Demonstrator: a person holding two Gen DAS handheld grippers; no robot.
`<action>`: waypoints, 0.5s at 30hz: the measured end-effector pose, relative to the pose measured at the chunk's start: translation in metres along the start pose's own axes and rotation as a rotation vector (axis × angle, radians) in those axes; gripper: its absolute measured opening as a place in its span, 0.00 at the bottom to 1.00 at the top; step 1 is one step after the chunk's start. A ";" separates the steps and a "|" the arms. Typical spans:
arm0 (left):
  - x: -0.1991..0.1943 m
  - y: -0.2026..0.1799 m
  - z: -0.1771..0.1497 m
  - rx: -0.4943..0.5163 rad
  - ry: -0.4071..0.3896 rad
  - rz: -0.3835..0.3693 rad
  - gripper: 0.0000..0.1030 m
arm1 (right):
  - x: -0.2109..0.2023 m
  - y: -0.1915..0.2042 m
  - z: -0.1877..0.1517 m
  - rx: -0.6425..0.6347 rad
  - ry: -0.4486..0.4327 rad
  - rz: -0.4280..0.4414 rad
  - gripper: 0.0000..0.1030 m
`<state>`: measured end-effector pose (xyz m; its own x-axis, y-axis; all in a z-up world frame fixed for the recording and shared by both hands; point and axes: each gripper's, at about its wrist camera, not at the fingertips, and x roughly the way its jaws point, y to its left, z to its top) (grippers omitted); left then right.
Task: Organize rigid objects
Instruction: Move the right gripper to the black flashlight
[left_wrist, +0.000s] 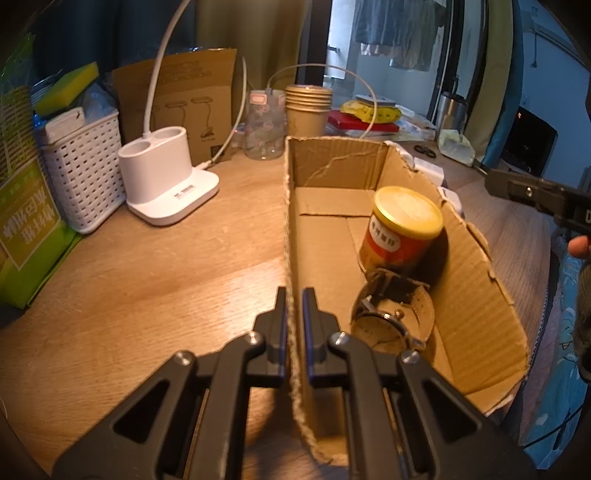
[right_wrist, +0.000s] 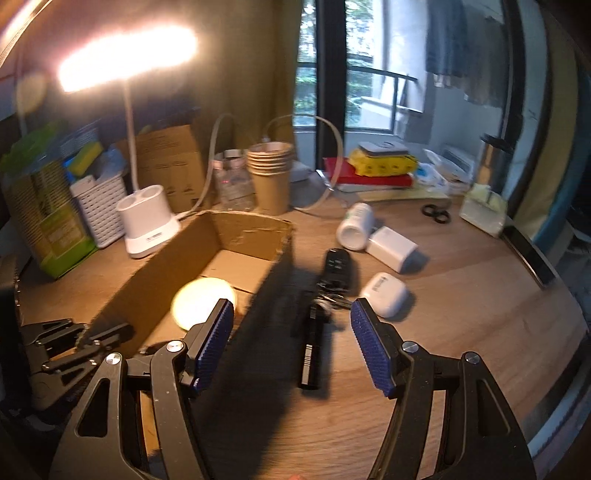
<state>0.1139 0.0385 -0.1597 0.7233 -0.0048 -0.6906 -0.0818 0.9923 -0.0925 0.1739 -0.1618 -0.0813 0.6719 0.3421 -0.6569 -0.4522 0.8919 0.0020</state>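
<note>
An open cardboard box (left_wrist: 469, 295) lies on the wooden desk. Inside it stand a yellow-lidded red can (left_wrist: 402, 225) and, nearer to me, a wristwatch (left_wrist: 391, 314). My left gripper (left_wrist: 294, 295) is shut on the box's left wall. My right gripper (right_wrist: 292, 310) is open and holds nothing, hovering just right of the box (right_wrist: 251, 236). Beneath it lie a black flashlight (right_wrist: 309, 354) and a black key fob (right_wrist: 335, 267) with keys. To the right sit a white earbud case (right_wrist: 384, 293), a white charger (right_wrist: 391, 249) and a toppled white bottle (right_wrist: 354, 225).
A white lamp base (left_wrist: 166, 177), a white basket (left_wrist: 85, 173) and a green carton (left_wrist: 26, 229) stand left of the box. Paper cups (right_wrist: 269, 173), a clear jar (right_wrist: 234, 184), stacked books (right_wrist: 373, 177) and scissors (right_wrist: 436, 214) line the back. The desk edge curves at right.
</note>
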 end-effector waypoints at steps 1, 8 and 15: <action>0.000 0.000 0.000 0.000 0.001 0.000 0.07 | 0.001 -0.004 -0.001 0.007 0.002 -0.005 0.67; 0.001 0.000 0.000 0.002 0.003 0.002 0.07 | 0.017 -0.027 -0.014 0.056 0.036 -0.034 0.67; 0.002 0.002 0.000 0.002 0.010 0.003 0.07 | 0.041 -0.032 -0.024 0.066 0.081 -0.033 0.67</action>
<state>0.1153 0.0401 -0.1613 0.7164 -0.0028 -0.6976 -0.0829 0.9926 -0.0891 0.2022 -0.1830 -0.1265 0.6349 0.2894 -0.7163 -0.3892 0.9208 0.0270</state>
